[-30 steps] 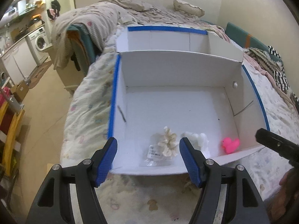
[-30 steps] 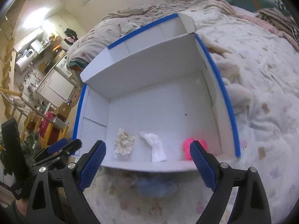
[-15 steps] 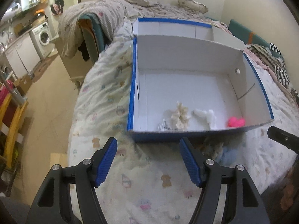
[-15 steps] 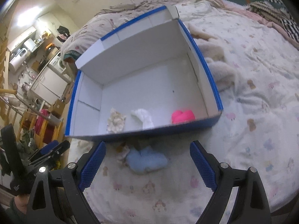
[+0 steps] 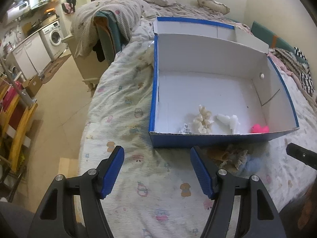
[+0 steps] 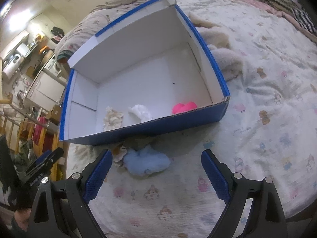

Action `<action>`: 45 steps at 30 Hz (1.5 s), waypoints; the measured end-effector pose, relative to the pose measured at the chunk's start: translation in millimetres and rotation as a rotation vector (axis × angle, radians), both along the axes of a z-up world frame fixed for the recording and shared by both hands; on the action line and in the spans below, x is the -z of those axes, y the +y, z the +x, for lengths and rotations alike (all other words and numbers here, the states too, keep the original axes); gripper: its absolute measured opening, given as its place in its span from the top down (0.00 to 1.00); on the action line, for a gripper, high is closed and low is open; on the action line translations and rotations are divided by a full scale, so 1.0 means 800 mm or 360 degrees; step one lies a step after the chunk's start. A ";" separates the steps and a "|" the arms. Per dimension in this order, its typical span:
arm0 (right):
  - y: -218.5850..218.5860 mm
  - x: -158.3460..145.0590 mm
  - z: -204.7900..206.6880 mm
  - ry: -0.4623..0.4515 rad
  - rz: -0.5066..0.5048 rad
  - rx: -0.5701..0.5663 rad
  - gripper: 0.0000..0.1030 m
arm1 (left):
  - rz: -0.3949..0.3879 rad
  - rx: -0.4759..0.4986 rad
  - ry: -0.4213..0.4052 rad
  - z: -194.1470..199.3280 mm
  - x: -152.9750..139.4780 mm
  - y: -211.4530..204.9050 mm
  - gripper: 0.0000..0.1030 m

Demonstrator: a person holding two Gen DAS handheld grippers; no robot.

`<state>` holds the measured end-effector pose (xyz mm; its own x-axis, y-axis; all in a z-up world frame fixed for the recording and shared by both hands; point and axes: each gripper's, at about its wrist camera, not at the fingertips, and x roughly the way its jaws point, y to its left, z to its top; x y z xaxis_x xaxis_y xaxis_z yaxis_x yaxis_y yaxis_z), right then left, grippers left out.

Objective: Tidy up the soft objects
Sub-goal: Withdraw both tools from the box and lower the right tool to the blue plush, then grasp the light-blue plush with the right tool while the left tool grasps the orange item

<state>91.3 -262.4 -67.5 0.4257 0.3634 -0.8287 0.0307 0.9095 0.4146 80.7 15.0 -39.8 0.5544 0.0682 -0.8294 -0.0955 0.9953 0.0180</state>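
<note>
right wrist view: right hand-held gripper [image 6: 154, 168] gapes empty over the bed [image 6: 267, 119], blue plush [image 6: 147, 163] just past its pads, by the box [image 6: 158, 128] front wall. light, squashy; pinch its middle. left hand-held gripper [image 5: 157, 170] also released. box holds cream [image 6: 113, 119], white [image 6: 141, 113] and pink [image 6: 184, 107] toys.

The room was dim and warm-toned, its brightest light a glaring ceiling lamp [image 6: 14, 17] over the far kitchen side. The white inside of the box [image 5: 208, 91] looked bluish and soft-shadowed. Both fisheye views bent hard toward dark, vignetted corners, and the blue plush [image 6: 146, 163] looked slightly blurred.
</note>
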 end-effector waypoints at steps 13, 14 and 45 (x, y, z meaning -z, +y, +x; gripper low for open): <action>0.024 0.067 0.024 0.0338 0.0159 -0.0058 0.16 | -0.0078 0.0006 0.0075 0.014 0.013 -0.004 0.36; 0.028 0.077 0.027 0.0386 0.0181 -0.0055 0.16 | -0.0079 0.0011 0.0077 0.014 0.013 -0.004 0.36; -0.004 -0.004 -0.010 -0.0029 0.0072 -0.0152 0.86 | -0.0127 0.0130 0.0301 0.038 0.064 -0.041 0.36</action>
